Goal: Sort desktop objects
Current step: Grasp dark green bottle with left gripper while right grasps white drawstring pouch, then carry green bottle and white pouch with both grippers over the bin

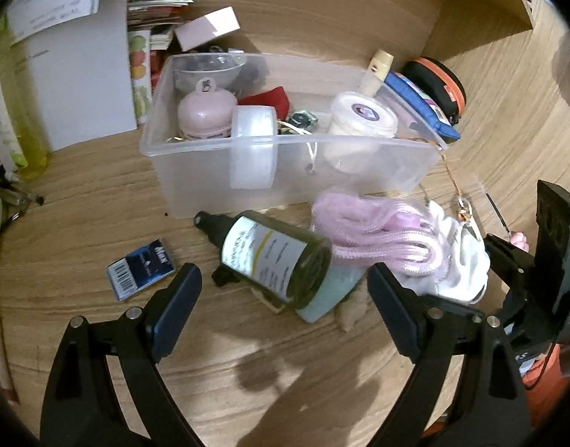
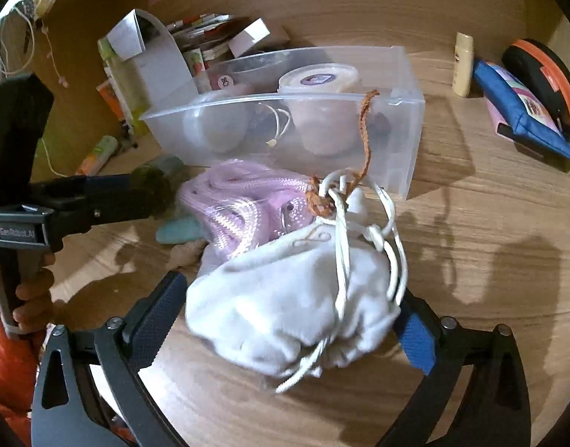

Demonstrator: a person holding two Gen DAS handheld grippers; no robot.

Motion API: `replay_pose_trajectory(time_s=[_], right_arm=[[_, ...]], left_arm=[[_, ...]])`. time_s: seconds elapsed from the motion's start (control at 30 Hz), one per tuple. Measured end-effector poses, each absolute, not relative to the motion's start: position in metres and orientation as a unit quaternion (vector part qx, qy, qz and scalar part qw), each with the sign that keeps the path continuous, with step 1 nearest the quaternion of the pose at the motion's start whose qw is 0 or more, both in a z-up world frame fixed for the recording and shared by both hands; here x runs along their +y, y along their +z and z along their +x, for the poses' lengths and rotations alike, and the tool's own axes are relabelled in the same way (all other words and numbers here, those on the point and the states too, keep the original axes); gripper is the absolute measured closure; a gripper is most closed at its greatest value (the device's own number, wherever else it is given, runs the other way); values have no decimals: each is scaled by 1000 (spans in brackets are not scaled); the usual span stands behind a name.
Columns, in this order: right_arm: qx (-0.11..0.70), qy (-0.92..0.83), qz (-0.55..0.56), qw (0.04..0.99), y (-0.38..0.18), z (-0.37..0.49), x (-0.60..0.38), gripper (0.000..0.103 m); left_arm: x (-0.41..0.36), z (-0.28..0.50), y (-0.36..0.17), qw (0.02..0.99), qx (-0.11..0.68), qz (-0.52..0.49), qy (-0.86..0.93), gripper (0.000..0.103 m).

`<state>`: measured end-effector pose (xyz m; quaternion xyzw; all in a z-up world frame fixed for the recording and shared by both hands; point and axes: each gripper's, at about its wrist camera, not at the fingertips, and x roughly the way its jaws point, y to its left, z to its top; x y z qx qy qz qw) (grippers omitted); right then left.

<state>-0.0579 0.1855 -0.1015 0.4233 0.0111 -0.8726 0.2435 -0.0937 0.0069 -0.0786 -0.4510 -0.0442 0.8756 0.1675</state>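
A clear plastic bin (image 1: pixel 195 182) (image 2: pixel 400 141) on the wooden desk holds a pink jar (image 1: pixel 205 113), a tape roll (image 1: pixel 253 149) and a white tub (image 1: pixel 363 119). In front of it lie a dark green bottle (image 1: pixel 281 257) on its side, a bagged pink cord (image 1: pixel 374 231) (image 2: pixel 240 205) and a white drawstring pouch (image 1: pixel 460 264) (image 2: pixel 285 305). My left gripper (image 1: pixel 285 298) is open, its fingers either side of the bottle's base. My right gripper (image 2: pixel 288 320) is open, its fingers flanking the white pouch without pressing it.
A small blue box (image 1: pixel 141 273) lies left of the bottle. A blue pouch (image 2: pixel 523 115), an orange-rimmed black case (image 2: pixel 545 82) and a cream tube (image 2: pixel 464 63) sit right of the bin. Books and papers (image 1: pixel 61 74) stand at the back left.
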Motion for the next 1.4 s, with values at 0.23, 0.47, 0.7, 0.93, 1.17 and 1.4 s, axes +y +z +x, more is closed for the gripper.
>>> replay_pose_trajectory(time_s=[0.23,0.47,0.7,0.93,1.17,1.4], right_arm=[[-14,-872,412,264,-99,-54,201,31],[-21,-883,396,251,-87,-43,223,33],[-43,-894,382,230,-74,-41,249,33],[-78,-904,349,232,-50,-48,264,33],[-86,-909,325,247,-30,-63,259,33],[-100,-906,306,276,-16,-79,240,33]], left_arm=[[14,-110,-81,165,-51,-459,872,12],[11,-115,-88,166,-65,-470,865,12],[14,-116,-89,141,-54,-465,872,12],[14,-123,-94,141,-80,-470,867,14],[11,-125,-93,123,-92,-463,873,20],[15,-115,-86,107,-66,-443,887,24]])
